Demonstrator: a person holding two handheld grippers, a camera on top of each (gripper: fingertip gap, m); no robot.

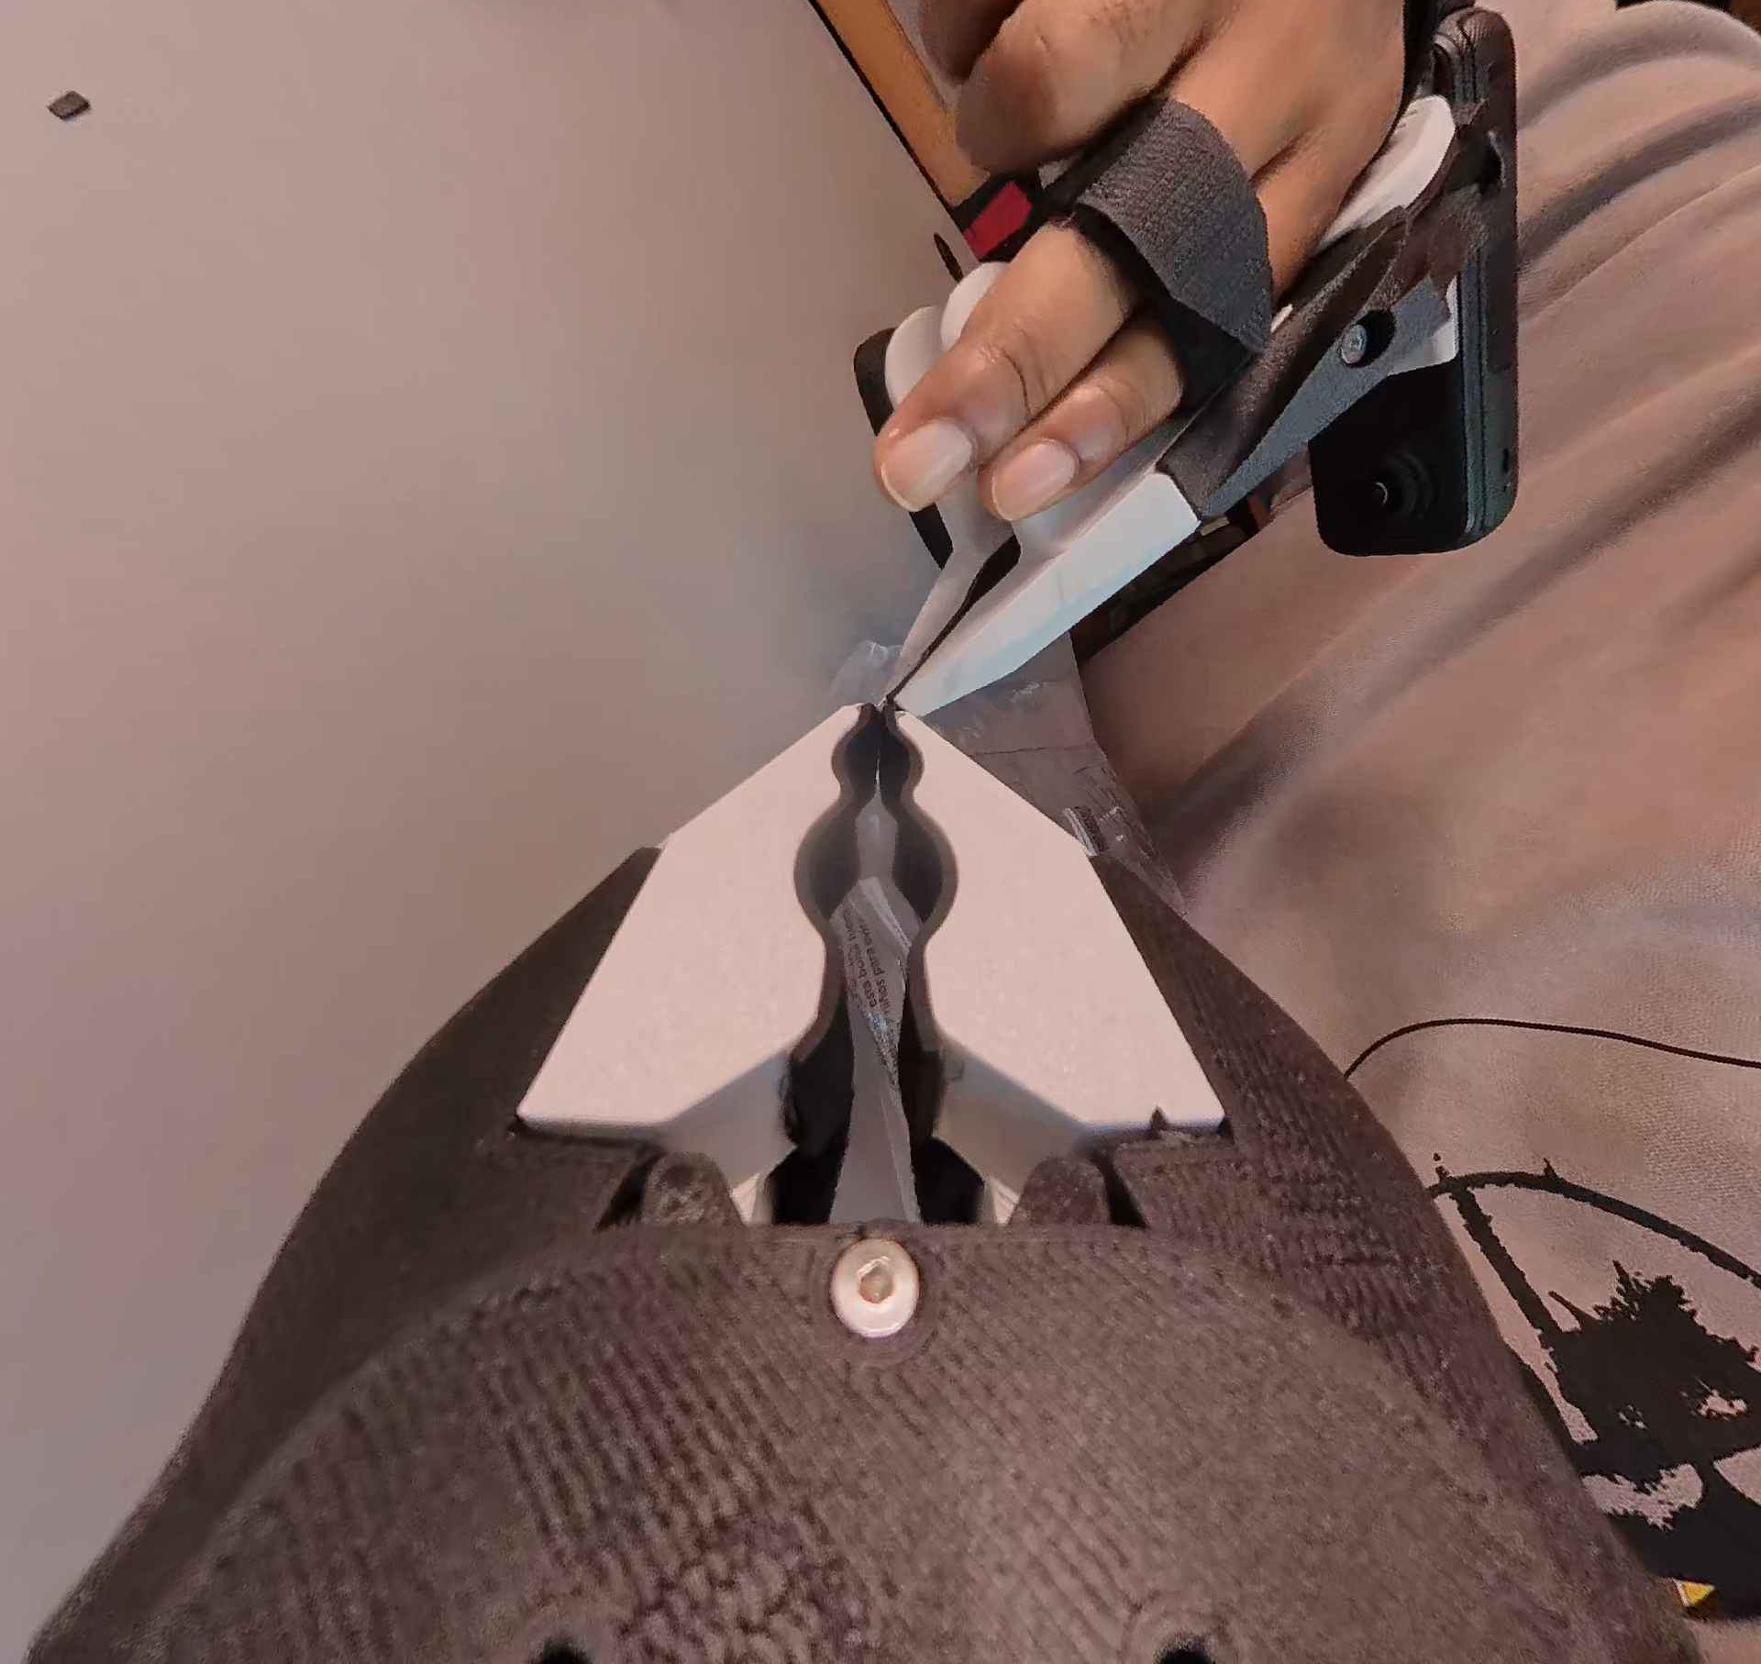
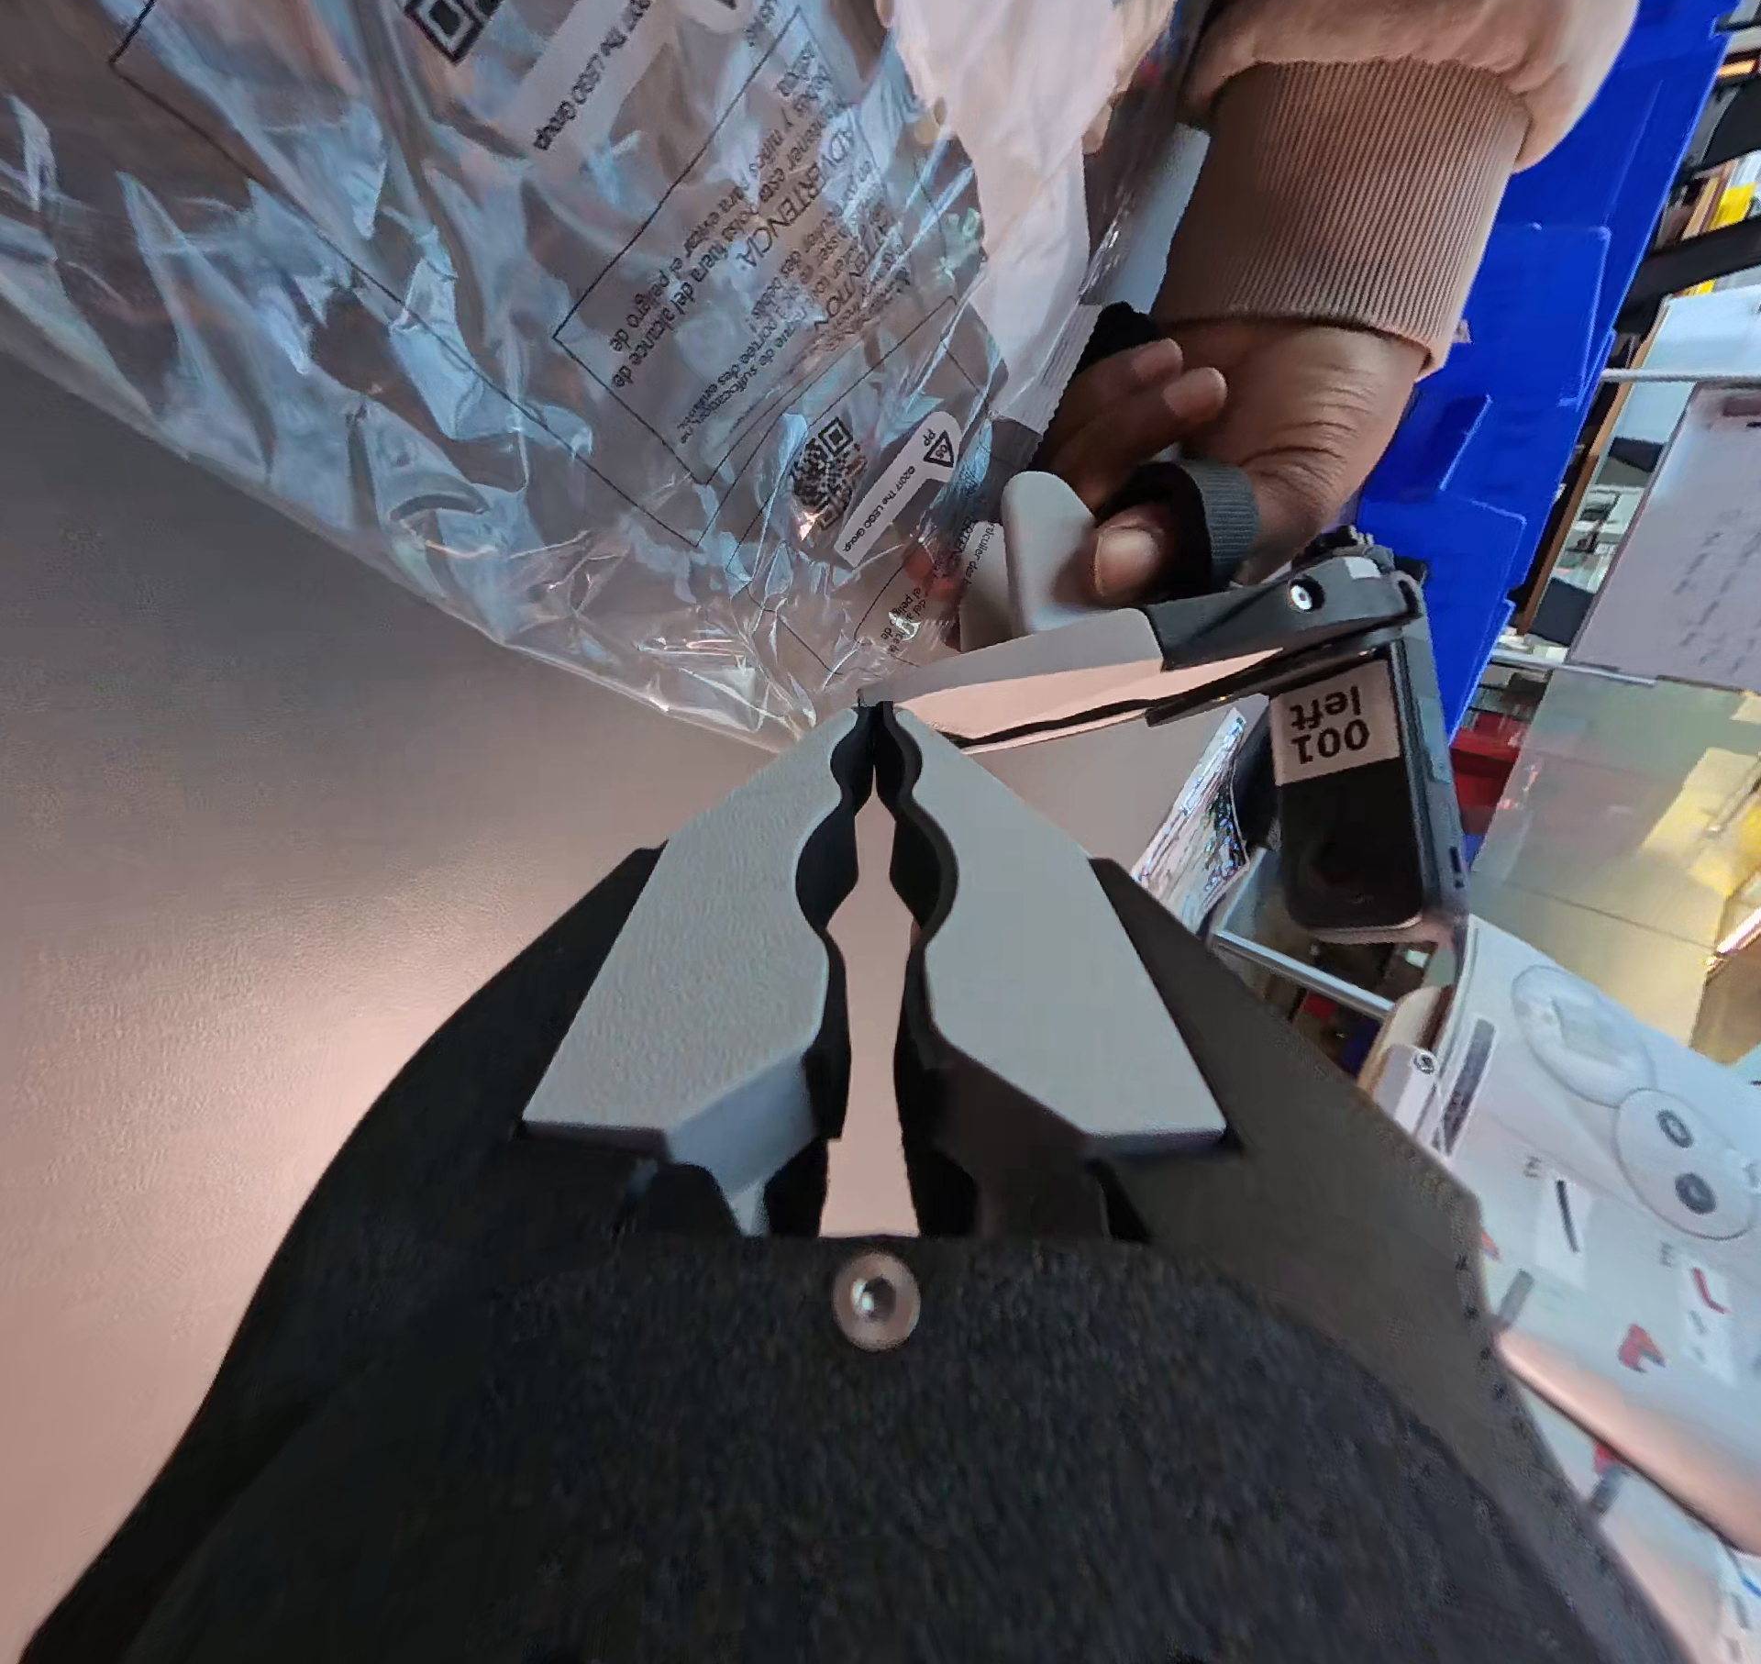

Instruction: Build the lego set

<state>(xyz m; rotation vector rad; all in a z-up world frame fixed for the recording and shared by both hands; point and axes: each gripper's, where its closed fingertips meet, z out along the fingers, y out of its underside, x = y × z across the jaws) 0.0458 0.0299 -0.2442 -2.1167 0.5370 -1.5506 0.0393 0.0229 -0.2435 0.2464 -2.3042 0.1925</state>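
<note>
From the left wrist view, the left gripper (image 1: 879, 713) has its fingers pressed together on a strip of the clear plastic bag (image 1: 872, 980), which runs back between the two pads towards the camera. The right gripper (image 1: 896, 694) comes in from the far right, tip to tip with it, its fingers also closed on the film. This looks like a grip for tearing the bag open to reach the lego pieces.

From the right wrist view, the right gripper (image 2: 877, 711) pinches the bag's lower edge (image 2: 829, 684) at its very tips, with the gap behind them bare. The bag (image 2: 495, 303) spreads up and to the far left above the pale table (image 2: 238, 808). The left gripper (image 2: 891, 689) meets it from the right, held by a hand (image 2: 1239, 465) in a tan sleeve. Any pieces inside the bag are too unclear to make out.
</note>
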